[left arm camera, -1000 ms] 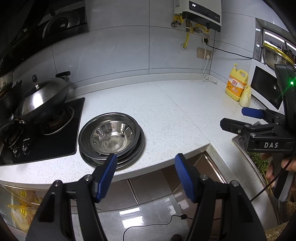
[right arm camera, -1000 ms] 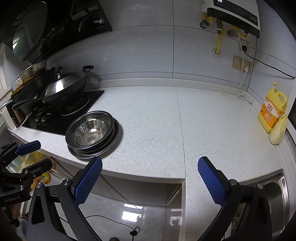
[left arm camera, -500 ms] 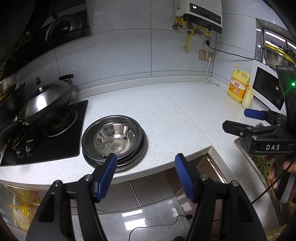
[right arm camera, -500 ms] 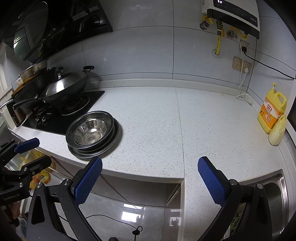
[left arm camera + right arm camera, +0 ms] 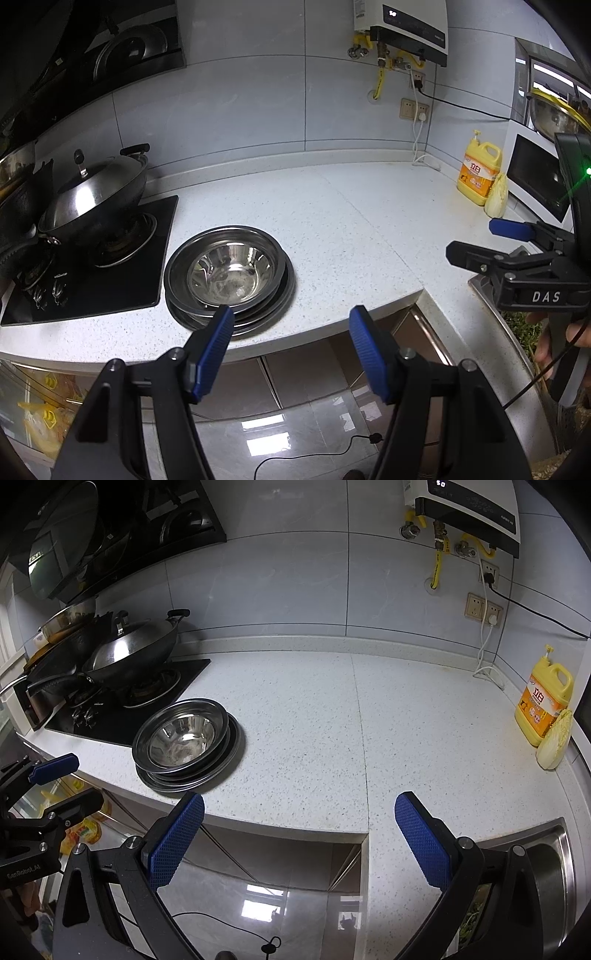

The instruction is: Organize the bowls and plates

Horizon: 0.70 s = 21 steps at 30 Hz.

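**Both grippers idle, stack untouched**

Left to right: wok point(image 5: 92, 199) on the hob point(image 5: 110, 266), then bowl point(image 5: 229, 269) nested on the plates point(image 5: 280, 299), near the counter point(image 5: 332, 236) front edge, same spot as a second ago. Left gripper point(image 5: 291, 350) released, nothing between its pads, held off the counter edge. Right gripper point(image 5: 299, 843) likewise spread wide and empty. Soap bottle point(image 5: 543, 701) far right. No change besides slight view drift.

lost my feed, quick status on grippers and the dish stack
Left gripper open, empty. Right gripper open, empty. Steel bowl nested on plates beside the stove, untouched. Nothing in the way.
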{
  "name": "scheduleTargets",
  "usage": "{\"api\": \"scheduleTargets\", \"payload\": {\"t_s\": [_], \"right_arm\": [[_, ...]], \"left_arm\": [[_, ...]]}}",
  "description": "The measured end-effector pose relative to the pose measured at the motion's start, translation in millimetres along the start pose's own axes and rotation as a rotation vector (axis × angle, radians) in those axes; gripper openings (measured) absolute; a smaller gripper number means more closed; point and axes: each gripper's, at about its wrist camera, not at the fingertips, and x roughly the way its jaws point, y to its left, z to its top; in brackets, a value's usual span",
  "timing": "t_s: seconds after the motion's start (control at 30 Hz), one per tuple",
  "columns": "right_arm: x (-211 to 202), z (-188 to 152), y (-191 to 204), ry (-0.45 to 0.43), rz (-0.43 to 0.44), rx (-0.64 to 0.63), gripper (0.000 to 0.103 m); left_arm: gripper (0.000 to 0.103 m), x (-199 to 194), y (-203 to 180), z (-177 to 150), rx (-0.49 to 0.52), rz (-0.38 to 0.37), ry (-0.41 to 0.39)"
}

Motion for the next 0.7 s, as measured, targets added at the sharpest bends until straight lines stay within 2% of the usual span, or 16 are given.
{"api": "scheduleTargets", "payload": {"t_s": [0.3, 0.7], "right_arm": [[-0.5, -0.2, -1.0, -0.002, -0.002, -0.007, 0.102], [0.4, 4.0, -2.7, -0.006, -0.004, -0.016, 0.102]], "left_arm": [[0.063, -0.5, 6.3, 1.0, -0.040, -0.016, -0.002], [0.063, -2.5, 2.8, 1.4, -0.025, -0.010, -0.009]]}}
